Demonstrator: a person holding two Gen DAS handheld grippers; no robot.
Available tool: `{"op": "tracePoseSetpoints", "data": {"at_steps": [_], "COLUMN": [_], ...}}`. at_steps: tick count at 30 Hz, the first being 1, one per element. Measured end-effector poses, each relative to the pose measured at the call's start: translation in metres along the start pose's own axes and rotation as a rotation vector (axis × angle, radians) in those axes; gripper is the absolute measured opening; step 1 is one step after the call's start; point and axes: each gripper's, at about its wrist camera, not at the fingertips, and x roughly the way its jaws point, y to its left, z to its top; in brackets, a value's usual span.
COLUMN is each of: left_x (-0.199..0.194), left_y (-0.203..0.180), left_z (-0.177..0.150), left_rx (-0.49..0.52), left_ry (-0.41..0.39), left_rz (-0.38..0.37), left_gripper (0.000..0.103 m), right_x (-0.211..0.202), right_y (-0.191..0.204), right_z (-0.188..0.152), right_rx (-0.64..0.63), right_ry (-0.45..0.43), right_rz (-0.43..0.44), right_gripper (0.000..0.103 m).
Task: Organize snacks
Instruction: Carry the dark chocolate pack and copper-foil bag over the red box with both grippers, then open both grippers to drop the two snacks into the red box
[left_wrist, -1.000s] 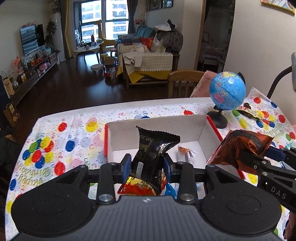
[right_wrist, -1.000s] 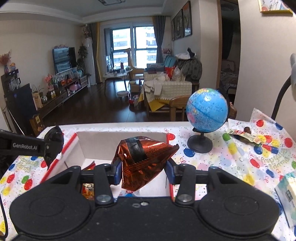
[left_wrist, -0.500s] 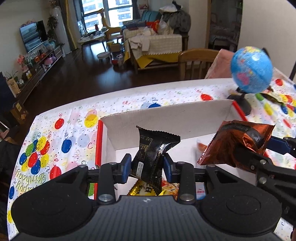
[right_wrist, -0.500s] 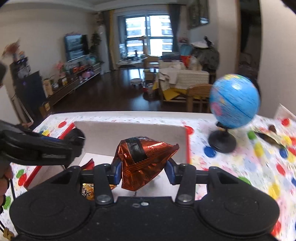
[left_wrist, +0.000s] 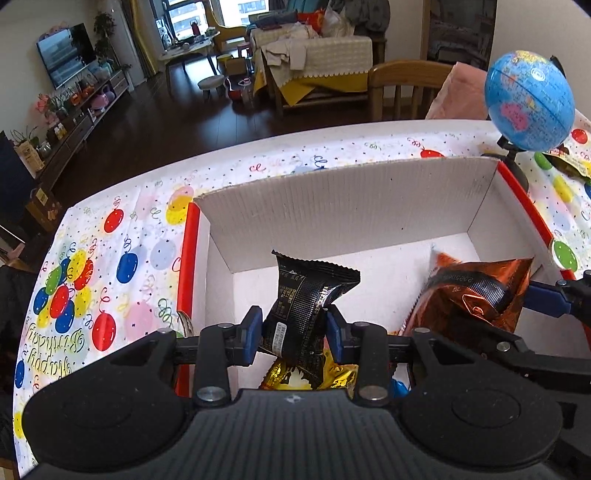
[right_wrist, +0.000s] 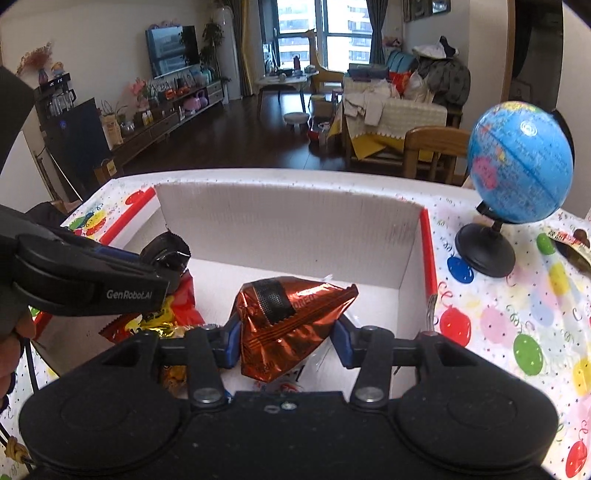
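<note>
though clamped packets overlap the box, their lower ends are hidden

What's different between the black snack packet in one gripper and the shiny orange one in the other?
The black snack packet is dark with small white print; the copper-orange foil packet is bright and reflective. The left gripper holds the black one, the right gripper the orange one. The black one looks slimmer and upright, the orange one puffier and tapered. Both are pinched and held over the open cardboard box.

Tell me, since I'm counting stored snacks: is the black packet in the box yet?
No. The left gripper holds the black packet above the box.
</note>
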Motion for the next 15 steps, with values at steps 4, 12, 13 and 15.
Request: {"op": "tracePoseSetpoints", "data": {"at_steps": [4, 12, 13, 15], "left_x": [-0.001, -0.015, -0.017, -0.024], "left_y": [0.000, 0.005, 0.006, 0.007], "left_z": [-0.001, -0.005, -0.006, -0.008], "left_rx": [-0.001, -0.035, -0.040, -0.047], "left_ry": [0.011, 0.009, 0.006, 0.000], "left_rz": [0.001, -0.007, -0.007, -0.011], "left_gripper": [0.037, 0.045, 0.045, 0.045], "right_x": [0.006, -0.004, -0.006, -0.011], "right_y": [-0.003, -0.010, -0.011, -0.011], "right_z": [0.000, -0.001, 0.000, 0.001], "right_rx": [0.008, 0.024, 0.025, 0.027], "right_ry": [0.022, -0.001, -0.006, -0.012], "right_rz": [0.006, 0.026, 0.028, 0.032], "right_gripper": [0.049, 0.064, 0.064, 0.067]}}
